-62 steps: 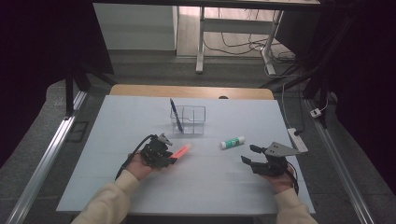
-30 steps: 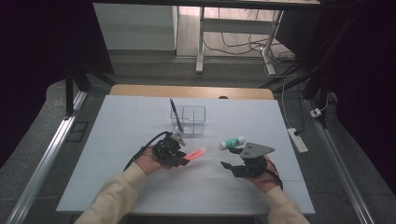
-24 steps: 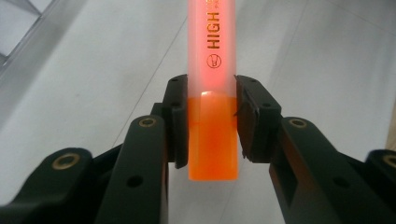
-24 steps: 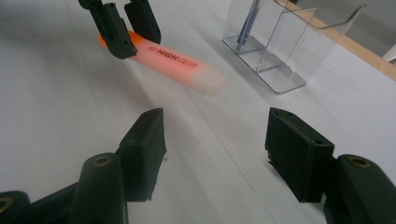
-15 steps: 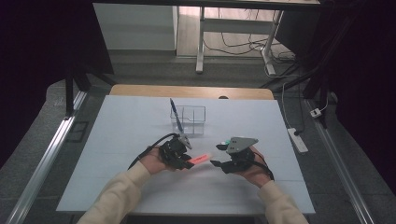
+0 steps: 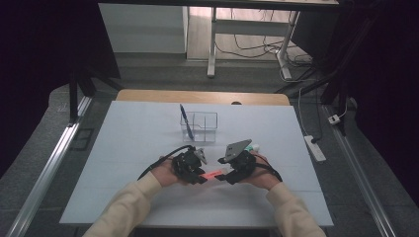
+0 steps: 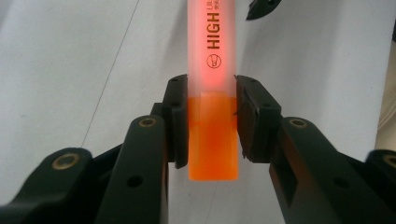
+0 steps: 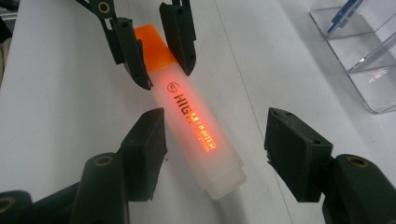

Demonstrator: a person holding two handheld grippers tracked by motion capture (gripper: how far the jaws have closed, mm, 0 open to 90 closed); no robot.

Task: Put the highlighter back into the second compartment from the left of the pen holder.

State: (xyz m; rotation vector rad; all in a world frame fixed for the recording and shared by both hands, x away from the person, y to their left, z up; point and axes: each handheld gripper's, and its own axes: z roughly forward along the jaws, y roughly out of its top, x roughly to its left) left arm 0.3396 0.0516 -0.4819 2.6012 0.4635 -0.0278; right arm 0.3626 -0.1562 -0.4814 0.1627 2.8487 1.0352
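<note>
While left gripper [image 7: 205, 119] fingers pinch highlighter [image 8: 196, 126] at orange end, right gripper [image 8: 212, 140] fingers spread, straddling its body untouched.

**Colours on the table**

The highlighter [image 8: 194, 133] has a frosted white body which glows orange-red inside, a plain orange end [image 7: 213, 140] and dark letters along it. Both the left gripper [image 6: 196, 174] and the right gripper [image 6: 228, 176] are black, with small brass-coloured rivets; a grey plate is on top of each. The table [image 6: 123, 148] is pale white-grey with a light wooden edge at 12 o'clock. At 12 o'clock from the grippers, the organiser [image 6: 201, 127] is clear and holds a dark blue pen [image 6: 184, 116]. The sleeves [image 6: 123, 210] are cream-coloured.
</note>
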